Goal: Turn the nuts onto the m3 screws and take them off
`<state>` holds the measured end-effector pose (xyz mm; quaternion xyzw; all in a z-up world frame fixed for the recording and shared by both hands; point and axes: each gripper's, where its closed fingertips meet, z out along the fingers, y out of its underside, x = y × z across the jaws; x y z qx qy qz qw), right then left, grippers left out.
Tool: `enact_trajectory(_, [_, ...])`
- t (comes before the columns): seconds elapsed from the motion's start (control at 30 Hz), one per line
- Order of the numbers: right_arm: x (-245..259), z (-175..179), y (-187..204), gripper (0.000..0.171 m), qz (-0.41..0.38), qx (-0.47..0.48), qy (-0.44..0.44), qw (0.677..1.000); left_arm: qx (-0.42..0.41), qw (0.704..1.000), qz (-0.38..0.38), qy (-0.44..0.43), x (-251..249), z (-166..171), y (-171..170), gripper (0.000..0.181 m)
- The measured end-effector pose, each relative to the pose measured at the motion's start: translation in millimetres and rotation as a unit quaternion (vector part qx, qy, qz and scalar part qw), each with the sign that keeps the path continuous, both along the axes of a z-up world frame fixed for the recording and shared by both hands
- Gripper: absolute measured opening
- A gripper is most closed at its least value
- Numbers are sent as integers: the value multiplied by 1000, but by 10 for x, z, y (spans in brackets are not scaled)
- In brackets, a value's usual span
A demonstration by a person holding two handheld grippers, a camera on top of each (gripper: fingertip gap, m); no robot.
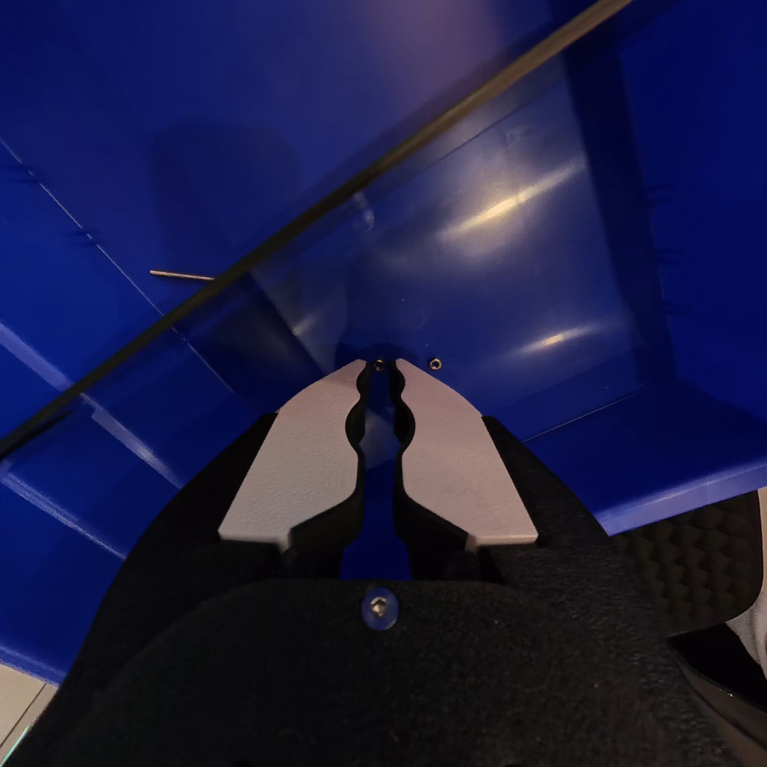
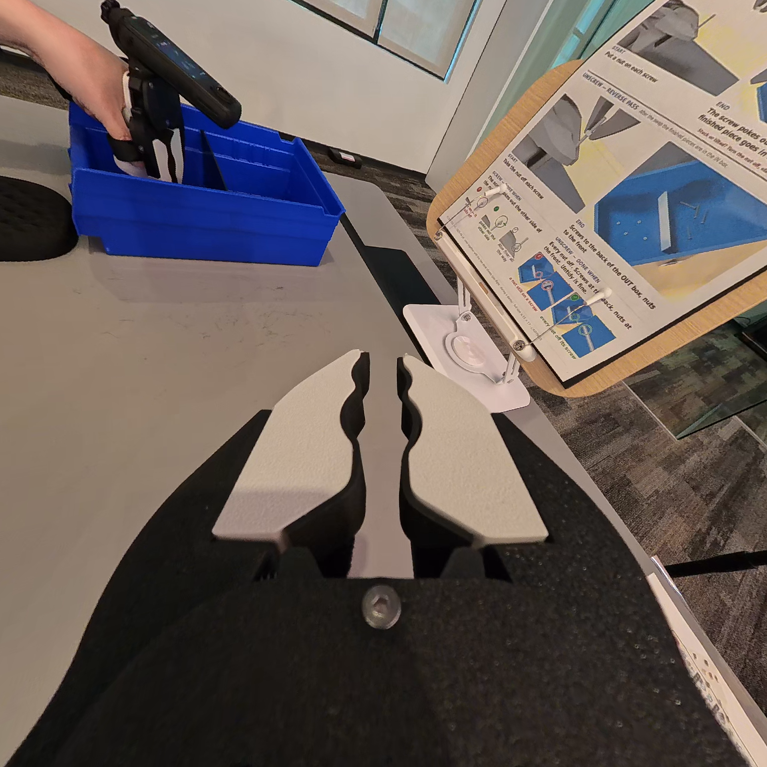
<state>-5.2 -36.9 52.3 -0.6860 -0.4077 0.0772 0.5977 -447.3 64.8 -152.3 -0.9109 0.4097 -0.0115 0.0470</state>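
In the left wrist view my left gripper [image 1: 379, 364] reaches down into a blue bin [image 1: 539, 249]. Its jaws stand a little apart, with a small metal nut [image 1: 378, 365] on the bin floor between the tips. A second nut [image 1: 434, 364] lies just to the right. A thin screw [image 1: 182, 274] lies in the other compartment, beyond a dark divider [image 1: 290, 224]. My right gripper [image 2: 382, 361] is slightly open and empty, hovering over the grey table [image 2: 166, 373]. The right wrist view shows the left gripper [image 2: 166, 157], held by a hand, inside the blue bin [image 2: 199, 224].
An instruction sheet on a wooden board [image 2: 602, 216] leans on a white stand [image 2: 465, 352] at the table's right edge. A black padded mat [image 2: 29, 220] lies left of the bin. Carpeted floor [image 2: 664, 456] lies beyond the table edge. The left gripper's tips are roughly 50 cm from the right gripper's.
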Motion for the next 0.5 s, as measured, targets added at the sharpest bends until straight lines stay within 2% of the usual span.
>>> enact_trajectory(0.5, [46, -39, 18, 13, -5, -7, 3, 1000, -2, 1000, -7, 2, 1, -5, 4, 6])
